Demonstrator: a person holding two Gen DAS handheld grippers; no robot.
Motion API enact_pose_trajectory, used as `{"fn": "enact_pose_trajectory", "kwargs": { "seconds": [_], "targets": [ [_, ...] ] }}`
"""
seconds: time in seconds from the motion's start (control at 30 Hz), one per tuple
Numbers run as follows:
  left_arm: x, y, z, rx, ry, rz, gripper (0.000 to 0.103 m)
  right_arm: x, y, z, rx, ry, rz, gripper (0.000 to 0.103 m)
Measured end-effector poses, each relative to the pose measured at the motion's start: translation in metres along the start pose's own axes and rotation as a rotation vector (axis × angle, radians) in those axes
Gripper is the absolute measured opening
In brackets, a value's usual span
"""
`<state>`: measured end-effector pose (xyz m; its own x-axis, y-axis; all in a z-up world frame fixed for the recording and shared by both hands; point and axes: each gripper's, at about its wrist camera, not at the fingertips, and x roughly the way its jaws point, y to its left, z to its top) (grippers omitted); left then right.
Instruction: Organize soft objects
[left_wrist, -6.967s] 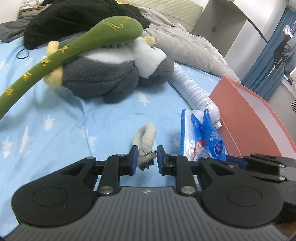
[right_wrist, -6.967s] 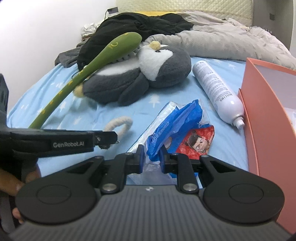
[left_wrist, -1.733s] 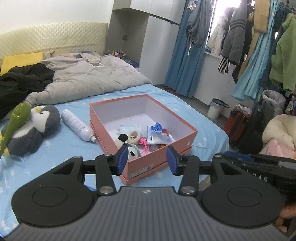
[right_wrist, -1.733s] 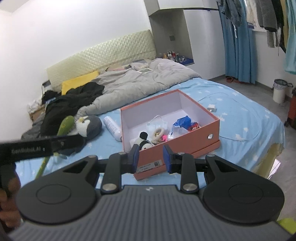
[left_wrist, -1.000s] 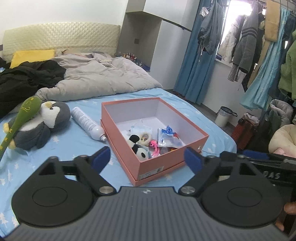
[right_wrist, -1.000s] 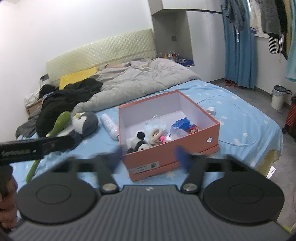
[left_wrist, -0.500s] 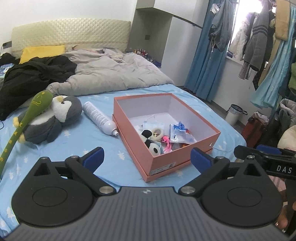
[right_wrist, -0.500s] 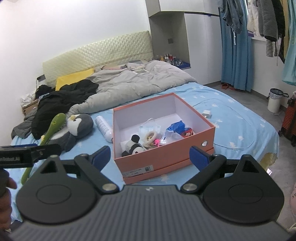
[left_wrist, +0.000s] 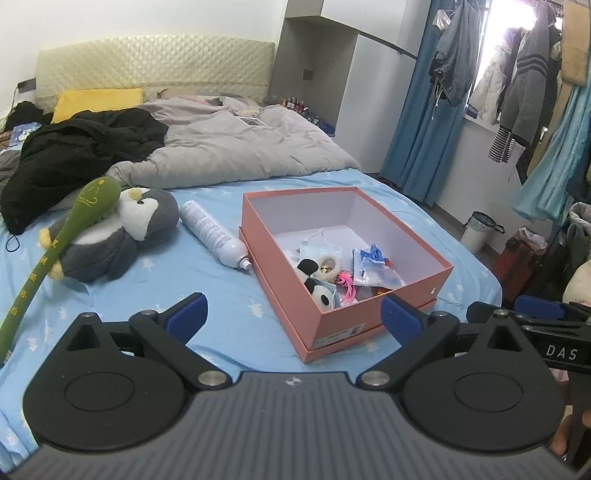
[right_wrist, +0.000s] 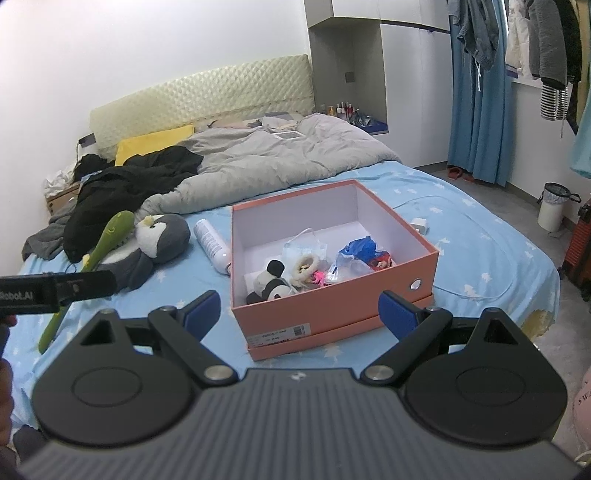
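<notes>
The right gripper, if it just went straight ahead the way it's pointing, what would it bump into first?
Probably the pink box. The right gripper is open and empty, and the box's near wall sits right between its fingers in the right wrist view. Depth is hard to judge, so it might meet the blue bedsheet just before the box instead.

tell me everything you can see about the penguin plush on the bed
The penguin plush is a soft, fleecy toy with a dark grey body, white face and belly, and pale yellow tufts on its head and foot. It lies slumped on its side on the blue star-print sheet, left of the white spray bottle and apart from it. A long green plush stick rests across it. Neither gripper touches it.
</notes>
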<state>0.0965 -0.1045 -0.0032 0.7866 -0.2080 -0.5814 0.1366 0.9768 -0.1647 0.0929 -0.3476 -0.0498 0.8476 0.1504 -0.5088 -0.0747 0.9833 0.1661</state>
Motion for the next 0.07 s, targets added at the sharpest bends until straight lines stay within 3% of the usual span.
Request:
{"fn": "enact_pose_trajectory", "kwargs": {
  "seconds": [0.07],
  "targets": [
    [0.0002,0.0003,0.0000,-0.005,0.002,-0.002,0.102,0.0001,0.0010,-0.0005,-0.002,0.001,0.002,0.094]
  ]
}}
